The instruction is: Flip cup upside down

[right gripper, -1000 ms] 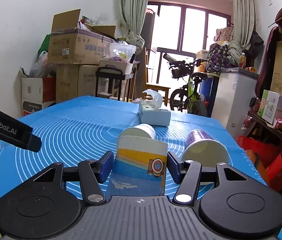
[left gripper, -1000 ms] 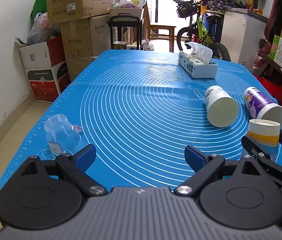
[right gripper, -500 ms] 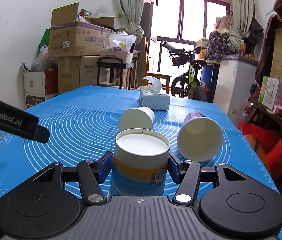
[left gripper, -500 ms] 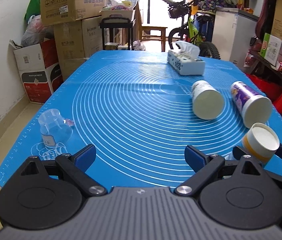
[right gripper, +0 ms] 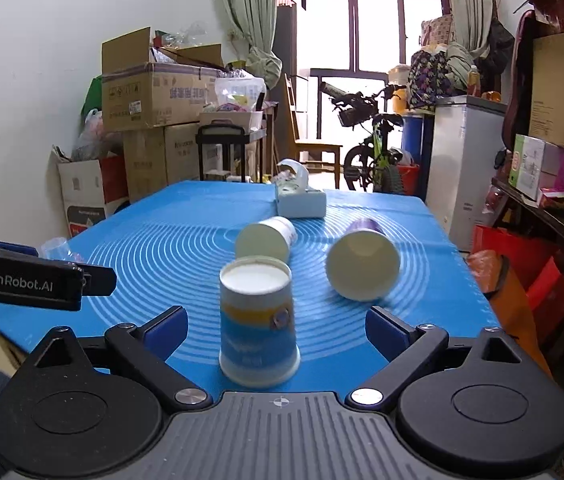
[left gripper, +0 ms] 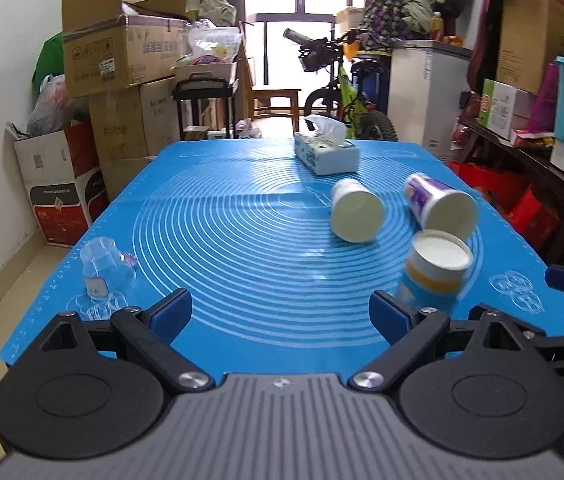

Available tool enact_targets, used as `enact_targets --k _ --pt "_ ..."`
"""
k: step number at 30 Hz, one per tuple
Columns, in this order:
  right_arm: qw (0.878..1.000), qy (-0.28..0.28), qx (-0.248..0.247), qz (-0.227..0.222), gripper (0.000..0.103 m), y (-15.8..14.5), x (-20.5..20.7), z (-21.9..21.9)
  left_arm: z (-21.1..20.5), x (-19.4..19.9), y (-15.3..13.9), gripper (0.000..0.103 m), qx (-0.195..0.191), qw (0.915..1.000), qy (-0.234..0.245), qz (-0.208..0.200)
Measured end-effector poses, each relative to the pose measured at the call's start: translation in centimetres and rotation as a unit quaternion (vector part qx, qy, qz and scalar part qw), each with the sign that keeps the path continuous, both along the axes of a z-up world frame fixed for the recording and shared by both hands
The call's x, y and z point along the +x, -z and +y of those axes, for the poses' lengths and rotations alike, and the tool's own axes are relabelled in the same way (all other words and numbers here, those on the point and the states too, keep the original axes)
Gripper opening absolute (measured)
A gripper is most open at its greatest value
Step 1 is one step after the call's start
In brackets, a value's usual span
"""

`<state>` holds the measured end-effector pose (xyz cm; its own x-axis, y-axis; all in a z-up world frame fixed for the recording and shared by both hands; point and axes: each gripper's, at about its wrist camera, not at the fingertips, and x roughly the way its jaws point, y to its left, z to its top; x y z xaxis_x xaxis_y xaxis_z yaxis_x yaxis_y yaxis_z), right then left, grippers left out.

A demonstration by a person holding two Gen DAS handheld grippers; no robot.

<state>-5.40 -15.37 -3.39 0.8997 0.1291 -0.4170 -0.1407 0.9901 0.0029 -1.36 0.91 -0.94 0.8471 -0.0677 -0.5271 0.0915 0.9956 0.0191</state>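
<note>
1. A second ago my right gripper (right gripper: pixel 276 330) is clamped on the blue-and-orange printed paper cup (right gripper: pixel 258 322); now its blue pads stand wide apart on either side of the cup, touching neither wall. I have let go.

2. The cup stands by itself on the blue silicone mat with white concentric rings (right gripper: pixel 170 240), wide rim down and white closed base up. In the left wrist view the same cup (left gripper: pixel 435 270) looks slightly tilted, but that may be the lens; from the right wrist view it sits flat.

3. Half a second ago the cup is between my closed pads with its base already turned up, so the change is the release alone. I judge the flip done for this cup.

4. Just behind the cup lie two more paper cups on their sides: a white one (right gripper: pixel 266 236) directly beyond it, and a purple-printed one (right gripper: pixel 363 266) beyond and to its right, both mouths facing me. If these count, they are not yet turned.

5. My left gripper (left gripper: pixel 280 310) is spread open and carries nothing; the cup stands near its right pad, not between the two.

6. A clear plastic cup (left gripper: pixel 102 276) lies well to the cup's left, near the mat edge.
</note>
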Motion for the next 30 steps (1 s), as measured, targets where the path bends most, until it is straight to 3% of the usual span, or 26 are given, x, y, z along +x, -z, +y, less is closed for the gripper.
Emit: enact_targets --k 11,30 --pt "1.0 -0.006 -0.003 0.023 0.095 0.1 -4.0 -0.9 -1.4 -3.6 0.8 0.095 0.01 0.9996 0.024 0.012" --pt "0.999 -0.008 -0.005 0.032 0.095 0.3 -5.0 -0.9 -1.5 -4.2 1.1 0.095 0.008 0.9995 0.025 0.017"
